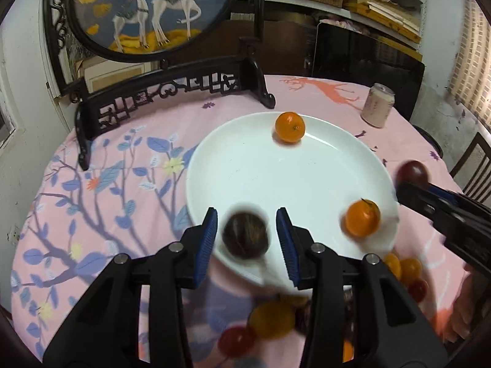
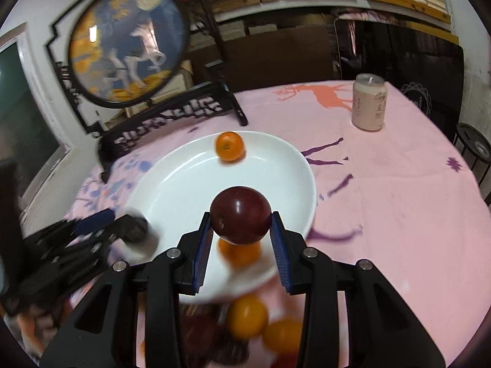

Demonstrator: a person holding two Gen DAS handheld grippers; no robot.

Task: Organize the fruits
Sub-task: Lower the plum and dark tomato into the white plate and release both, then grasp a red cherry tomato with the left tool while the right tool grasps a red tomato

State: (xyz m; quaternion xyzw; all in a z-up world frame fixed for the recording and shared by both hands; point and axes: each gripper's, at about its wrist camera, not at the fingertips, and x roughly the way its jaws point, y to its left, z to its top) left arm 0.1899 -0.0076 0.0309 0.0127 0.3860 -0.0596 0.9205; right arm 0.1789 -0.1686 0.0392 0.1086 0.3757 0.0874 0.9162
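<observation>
A white plate [image 1: 251, 165] lies on the pink tablecloth and holds two oranges, one at the far rim [image 1: 289, 127] and one at the right [image 1: 362, 218]. My left gripper [image 1: 247, 236] is open, its jaws apart on either side of a blurred dark plum [image 1: 245, 235] over the plate's near rim, not touching it. My right gripper [image 2: 241, 239] is shut on a dark red plum [image 2: 240, 214], held above the plate [image 2: 184, 184]; it shows in the left wrist view [image 1: 412, 173] too. More oranges [image 2: 247, 316] and red fruits [image 1: 236, 340] lie near me.
A carved black stand with a round deer picture [image 1: 141, 9] stands at the table's far left. A pale drink can [image 2: 368, 105] stands at the far right. A dark board and shelves are behind the table.
</observation>
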